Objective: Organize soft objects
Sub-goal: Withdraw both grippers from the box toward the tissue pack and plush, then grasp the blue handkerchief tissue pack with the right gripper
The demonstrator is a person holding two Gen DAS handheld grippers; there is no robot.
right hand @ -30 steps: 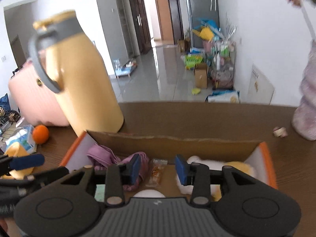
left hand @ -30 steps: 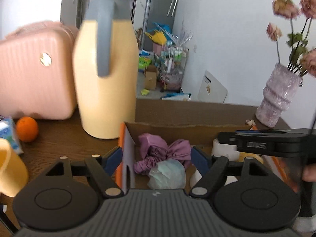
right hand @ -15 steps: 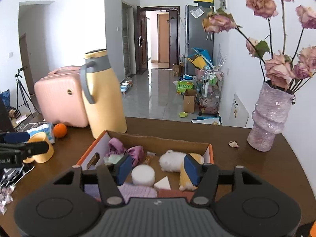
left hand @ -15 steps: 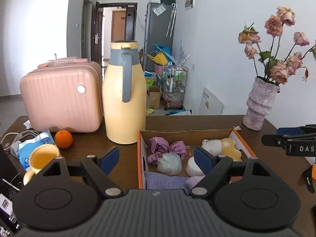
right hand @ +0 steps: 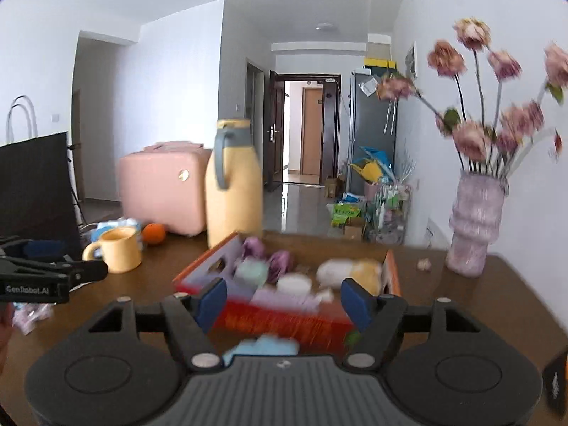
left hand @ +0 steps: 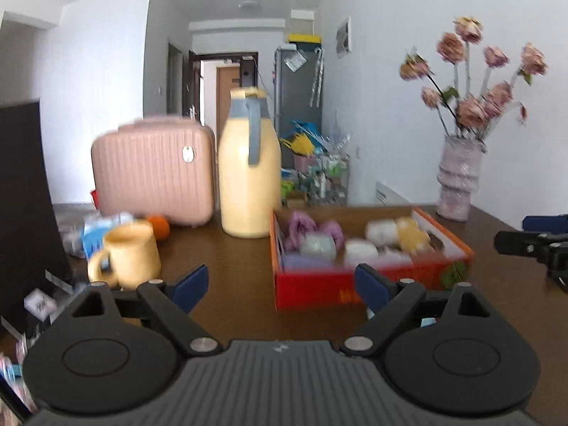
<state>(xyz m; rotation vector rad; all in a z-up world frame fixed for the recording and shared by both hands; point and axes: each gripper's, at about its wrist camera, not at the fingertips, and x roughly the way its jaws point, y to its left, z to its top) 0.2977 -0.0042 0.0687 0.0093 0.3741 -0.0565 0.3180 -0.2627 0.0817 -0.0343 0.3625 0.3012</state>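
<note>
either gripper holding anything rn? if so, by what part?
Nothing held. Left gripper and right gripper are both open and empty, short of the orange cardboard box of soft items.

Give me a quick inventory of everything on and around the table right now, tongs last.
box: 1, orange-red, table centre, holding soft items
soft items: several, purple, mint, white, yellow, inside the box; blurred
blue item: 1, light blue, on the table in front of the box
flask: 1, yellow with grey handle, behind the box's left corner
suitcase: 1, pink, left of the flask
mug: 1, yellow, left front
orange: 1, between mug and suitcase
vase: 1, lilac, with pink flowers, right back
table: 1, dark brown
left tongs: open, empty, in front of the box
right tongs: open, empty, over the box's near edge
</note>
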